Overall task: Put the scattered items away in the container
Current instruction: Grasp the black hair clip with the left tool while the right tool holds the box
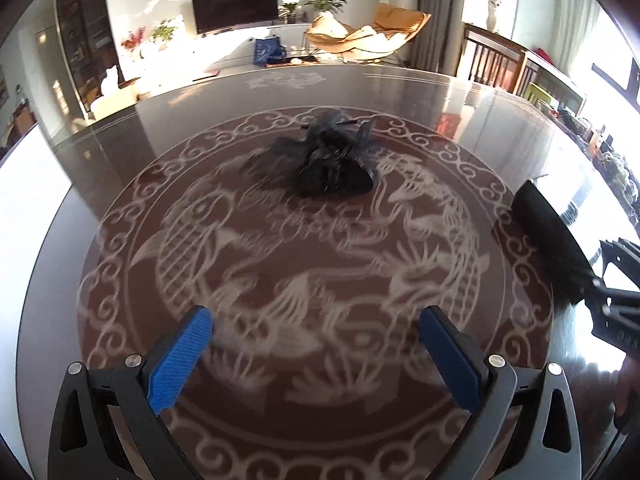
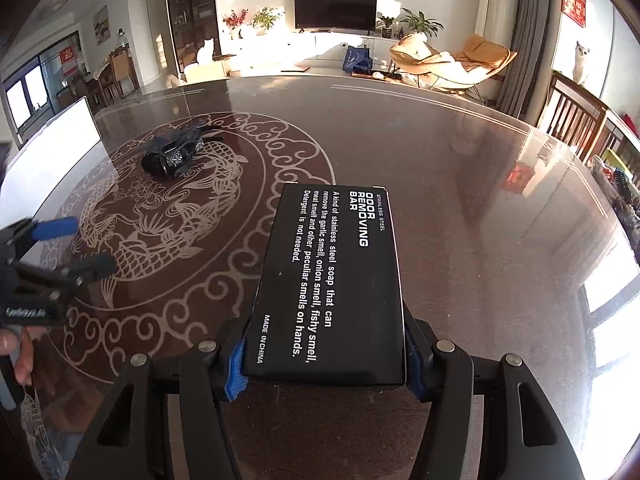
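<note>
The right tool is clenched on a black odor removing bar box, held above the glossy patterned tabletop. The left tool hangs released and empty over the dragon motif. A black hair clip lies on the tabletop beyond it.

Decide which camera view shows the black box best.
Right wrist view: the odor removing bar box fills the centre, sharp, its label readable. The left wrist view shows only its dark side at the right edge.
</note>
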Tool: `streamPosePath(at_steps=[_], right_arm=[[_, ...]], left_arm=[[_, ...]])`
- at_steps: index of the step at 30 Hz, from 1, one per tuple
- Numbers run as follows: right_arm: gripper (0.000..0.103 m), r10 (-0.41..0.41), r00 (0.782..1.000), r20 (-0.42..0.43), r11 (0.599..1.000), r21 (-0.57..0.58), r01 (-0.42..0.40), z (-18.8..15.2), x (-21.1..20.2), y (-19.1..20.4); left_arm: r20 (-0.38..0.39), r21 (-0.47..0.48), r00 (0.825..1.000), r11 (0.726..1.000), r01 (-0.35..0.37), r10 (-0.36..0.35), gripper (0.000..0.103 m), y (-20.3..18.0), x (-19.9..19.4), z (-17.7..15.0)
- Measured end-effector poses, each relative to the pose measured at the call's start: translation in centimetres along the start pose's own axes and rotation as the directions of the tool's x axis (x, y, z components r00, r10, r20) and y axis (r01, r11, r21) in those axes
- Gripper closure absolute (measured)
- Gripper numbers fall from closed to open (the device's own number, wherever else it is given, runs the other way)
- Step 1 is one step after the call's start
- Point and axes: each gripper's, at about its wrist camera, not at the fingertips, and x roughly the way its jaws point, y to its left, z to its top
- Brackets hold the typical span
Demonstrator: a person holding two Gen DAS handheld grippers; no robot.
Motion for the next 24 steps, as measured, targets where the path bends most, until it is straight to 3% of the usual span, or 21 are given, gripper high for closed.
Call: streamPosePath(at_steps=[11,14,16,17,20,24], right_arm=[[0.043,-0.004,1.000,0.000,1.000,-0.002,0.004,0.2,-0.1,-0.2],[0.043,-0.004,1.000,0.000,1.000,-0.002,0.004,0.2,-0.1,-0.2],[0.043,-0.004,1.000,0.000,1.000,-0.002,0.004,0.2,-0.1,-0.2],[0.043,-0.004,1.000,0.000,1.000,-0.003,0.004,0.2,-0.1,-0.2],[0.043,-0.004,1.000,0.000,1.000,-0.003,0.004,0.2,-0.1,-0.2],[0.043,-0.014,1.000,0.001,1.000,-0.011,0.014,0.3,-0.1,0.0]], left_arm=[[-0.002,-0.066,0.999,0.997,-0.047,0.047,0.000,-0.1,5.3,7.9],[-0.012,-0.036,0.999,0.999,-0.032,0.031,0.000,-0.1,6.0,8.9],[0.024,-0.035,0.999,0.999,-0.036,0.037,0.033,0.2,5.5,8.8],[0.040,-0.034,0.998,0.999,-0.038,0.039,0.062,0.4,5.0,8.5],[0.053,-0.017,0.998,0.999,-0.040,0.041,0.063,1.2,3.8,6.9],[0.061,-0.066,0.996,0.996,-0.053,0.057,0.064,4.2,0.1,1.3]])
